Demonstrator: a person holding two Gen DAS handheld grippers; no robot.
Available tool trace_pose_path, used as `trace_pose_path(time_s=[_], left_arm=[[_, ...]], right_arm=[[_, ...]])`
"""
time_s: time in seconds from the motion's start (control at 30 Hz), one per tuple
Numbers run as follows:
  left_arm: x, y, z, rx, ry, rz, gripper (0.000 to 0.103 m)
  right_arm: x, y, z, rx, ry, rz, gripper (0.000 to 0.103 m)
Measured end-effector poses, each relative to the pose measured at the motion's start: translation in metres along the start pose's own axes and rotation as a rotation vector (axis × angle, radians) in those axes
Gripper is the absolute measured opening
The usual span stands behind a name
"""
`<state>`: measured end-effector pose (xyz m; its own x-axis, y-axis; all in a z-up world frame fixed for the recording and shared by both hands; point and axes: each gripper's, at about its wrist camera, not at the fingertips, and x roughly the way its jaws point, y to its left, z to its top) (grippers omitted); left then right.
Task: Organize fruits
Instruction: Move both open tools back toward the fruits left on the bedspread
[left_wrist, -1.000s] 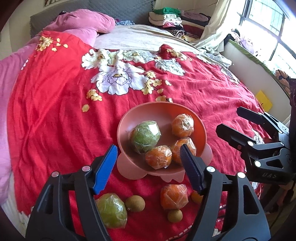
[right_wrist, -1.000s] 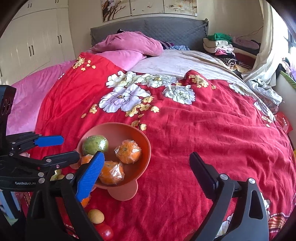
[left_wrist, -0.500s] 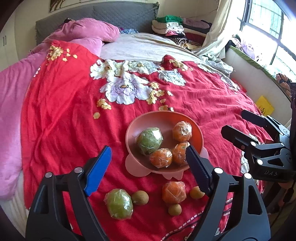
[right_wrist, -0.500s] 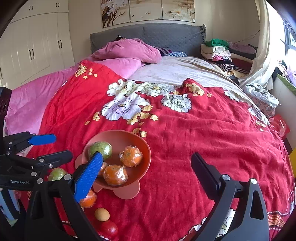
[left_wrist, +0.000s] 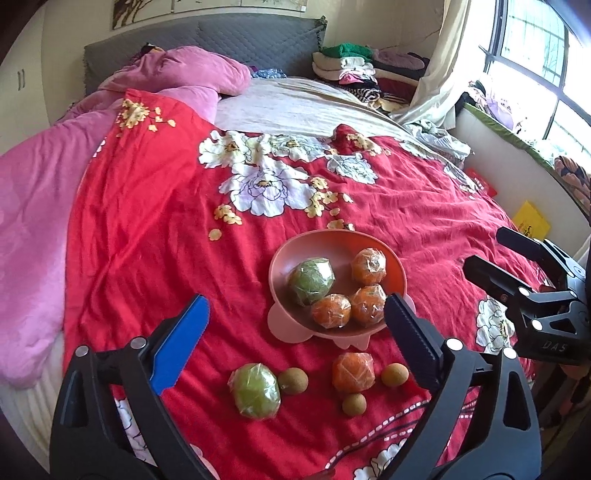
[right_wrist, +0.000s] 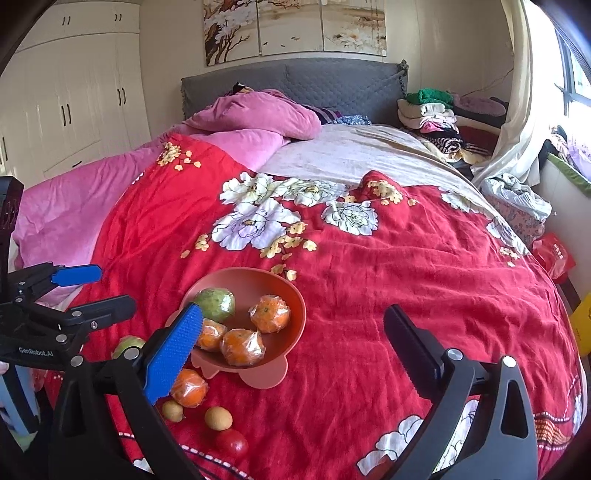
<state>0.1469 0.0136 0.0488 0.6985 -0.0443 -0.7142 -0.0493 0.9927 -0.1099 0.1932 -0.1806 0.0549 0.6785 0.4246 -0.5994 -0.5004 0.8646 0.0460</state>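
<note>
A pink bowl on the red bedspread holds a wrapped green fruit and three wrapped oranges. In front of it lie a wrapped green fruit, a wrapped orange and three small brown fruits. My left gripper is open and empty, above and behind these loose fruits. My right gripper is open and empty, to the right of the bowl. A small red fruit lies near the bed's front edge.
The red floral bedspread covers the bed. A pink quilt lies at the left and a grey sheet at the back. Folded clothes are stacked at the back right. A wardrobe stands at the left.
Both grippers have drawn back and up from the bowl, so the bowl and loose fruits look smaller and farther. Both stay open and empty. The fruits have not moved.
</note>
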Motion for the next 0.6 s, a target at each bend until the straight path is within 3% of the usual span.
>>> trace_pose_path(time_s=[0.6], left_arm=[[-0.023,0.035,-0.012,-0.066,-0.01,0.05,0.093]], right_arm=[[-0.019,0.013,-0.009,-0.017,-0.005,0.014,0.098]])
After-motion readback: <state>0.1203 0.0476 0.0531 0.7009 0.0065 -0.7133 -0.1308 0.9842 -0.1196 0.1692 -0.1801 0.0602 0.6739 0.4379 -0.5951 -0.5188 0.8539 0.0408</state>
